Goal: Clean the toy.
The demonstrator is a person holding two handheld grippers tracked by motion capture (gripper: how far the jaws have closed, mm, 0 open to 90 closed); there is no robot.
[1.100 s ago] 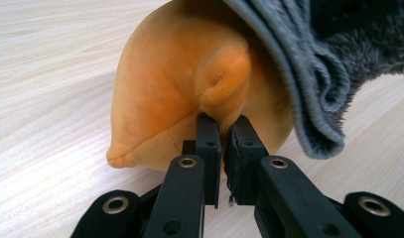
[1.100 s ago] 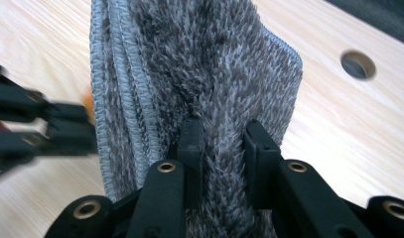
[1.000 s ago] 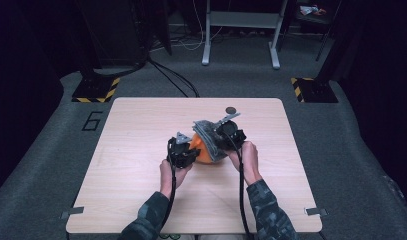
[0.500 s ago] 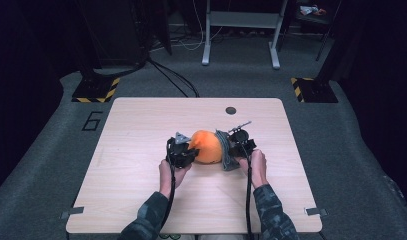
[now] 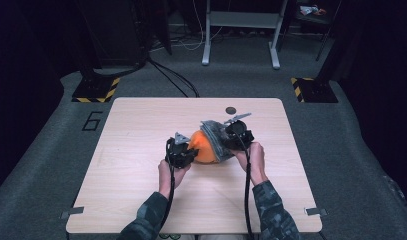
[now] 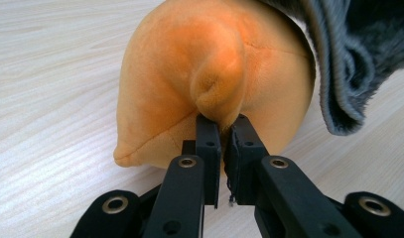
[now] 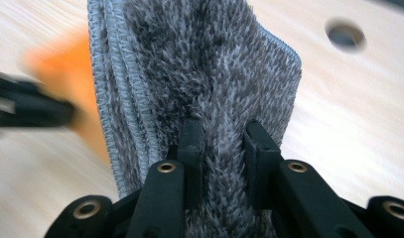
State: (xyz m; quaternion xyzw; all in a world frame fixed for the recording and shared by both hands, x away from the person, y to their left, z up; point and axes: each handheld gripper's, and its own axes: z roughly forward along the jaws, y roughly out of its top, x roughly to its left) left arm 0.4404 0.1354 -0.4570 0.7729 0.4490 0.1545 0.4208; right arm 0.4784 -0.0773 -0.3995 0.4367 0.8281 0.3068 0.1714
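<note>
We are pinching the orange plush toy (image 6: 209, 84) in the left claw (image 6: 220, 124) and gripping the grey cloth (image 7: 199, 74) in the right claw (image 7: 222, 131); tugging harder risks slipping that small pinch on the tabletop (image 5: 141, 200).

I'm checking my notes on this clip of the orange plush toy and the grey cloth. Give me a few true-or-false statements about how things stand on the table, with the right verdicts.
1. The left tool is shut on a fold of the orange plush toy. True.
2. The right tool hangs open above the table. False: it is shut on the grey cloth.
3. The grey cloth lies against the plush toy. True.
4. The plush toy is blue. False: it is orange.
5. A small dark round hole sits in the table beyond the cloth. True.
</note>
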